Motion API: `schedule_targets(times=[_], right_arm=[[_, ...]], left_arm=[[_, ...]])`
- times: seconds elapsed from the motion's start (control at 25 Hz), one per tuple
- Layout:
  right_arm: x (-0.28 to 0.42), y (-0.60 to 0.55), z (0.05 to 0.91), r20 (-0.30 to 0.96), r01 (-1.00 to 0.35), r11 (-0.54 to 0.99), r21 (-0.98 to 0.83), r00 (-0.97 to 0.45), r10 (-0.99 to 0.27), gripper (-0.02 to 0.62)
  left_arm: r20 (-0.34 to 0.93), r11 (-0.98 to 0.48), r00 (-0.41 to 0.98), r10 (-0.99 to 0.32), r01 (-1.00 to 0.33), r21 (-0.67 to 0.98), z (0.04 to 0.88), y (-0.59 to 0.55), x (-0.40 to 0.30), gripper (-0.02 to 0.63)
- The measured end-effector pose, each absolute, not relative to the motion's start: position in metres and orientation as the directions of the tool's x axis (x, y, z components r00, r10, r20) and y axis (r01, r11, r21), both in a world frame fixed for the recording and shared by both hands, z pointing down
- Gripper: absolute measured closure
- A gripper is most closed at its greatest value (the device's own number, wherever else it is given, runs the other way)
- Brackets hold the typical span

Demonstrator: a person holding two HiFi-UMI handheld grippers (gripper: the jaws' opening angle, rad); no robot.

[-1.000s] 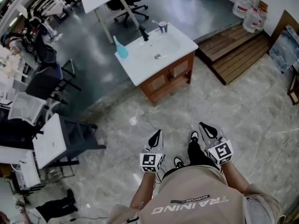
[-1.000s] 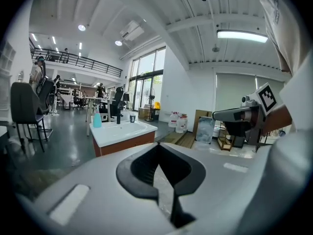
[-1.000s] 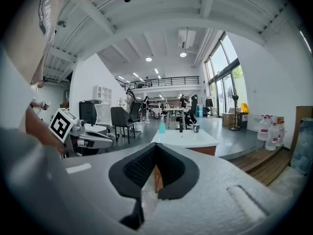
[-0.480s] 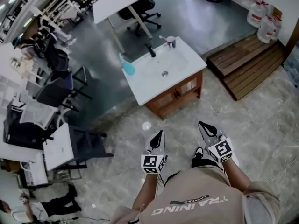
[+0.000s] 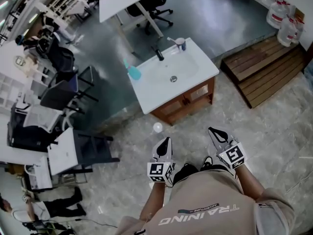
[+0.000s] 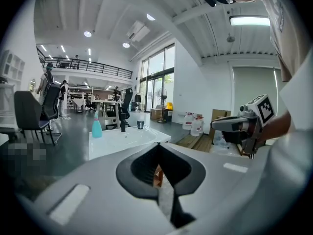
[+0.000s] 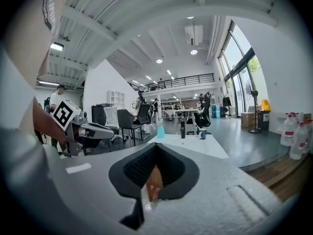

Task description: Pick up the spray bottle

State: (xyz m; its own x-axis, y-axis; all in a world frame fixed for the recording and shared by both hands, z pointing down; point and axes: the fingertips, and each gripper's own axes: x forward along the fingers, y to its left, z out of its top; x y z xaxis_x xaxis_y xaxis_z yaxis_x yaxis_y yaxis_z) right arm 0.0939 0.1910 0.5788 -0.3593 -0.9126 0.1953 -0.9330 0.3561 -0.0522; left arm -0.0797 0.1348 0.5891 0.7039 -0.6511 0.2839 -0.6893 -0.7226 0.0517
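Note:
A teal spray bottle [image 5: 133, 72] stands upright at the left end of a white sink counter [image 5: 195, 77] on a wooden cabinet. It also shows far ahead as the spray bottle [image 6: 97, 127] in the left gripper view and the spray bottle [image 7: 160, 129] in the right gripper view. My left gripper [image 5: 166, 141] and right gripper [image 5: 215, 131] are held side by side over the marble floor, well short of the cabinet. Both point toward it. Each has its jaws shut with nothing between them.
A black tap [image 5: 159, 54] and a cup [image 5: 181, 44] stand at the counter's back. A wooden platform [image 5: 264, 70] and water jugs [image 5: 283, 16] are to the right. Dark chairs [image 5: 93, 148] and desks [image 5: 63, 151] fill the left. A white table [image 5: 122, 1] stands behind the sink.
The sink cabinet and bottle have come lower and closer in the head view as the person walks toward them. Both grippers have been carried forward, still shut.

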Motion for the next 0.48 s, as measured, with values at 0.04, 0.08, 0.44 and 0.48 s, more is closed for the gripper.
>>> schedule_targets(times=[0.04,0.08,0.44,0.48], right_arm=[[0.097,0.187,0.581,0.201,-0.932,0.359,-0.052,-0.362,-0.910,0.592],[0.098,0.183,0.582,0.204,-0.931,0.362,-0.054,-0.365,-0.908,0.592],[0.098,0.145,0.591,0.234,-0.923,0.379,-0.067,-0.384,-0.893,0.592],[0.098,0.139,0.591,0.235,-0.923,0.380,-0.062,-0.384,-0.893,0.592]], left_arm=[[0.279,-0.718,0.700,-0.657,-0.694,0.052,0.588,0.131,-0.078,0.588],[0.275,-0.716,0.698,-0.661,-0.697,0.049,0.587,0.127,-0.077,0.588],[0.297,-0.741,0.727,-0.619,-0.666,0.082,0.604,0.089,-0.054,0.588],[0.292,-0.746,0.732,-0.615,-0.661,0.085,0.604,0.081,-0.050,0.588]])
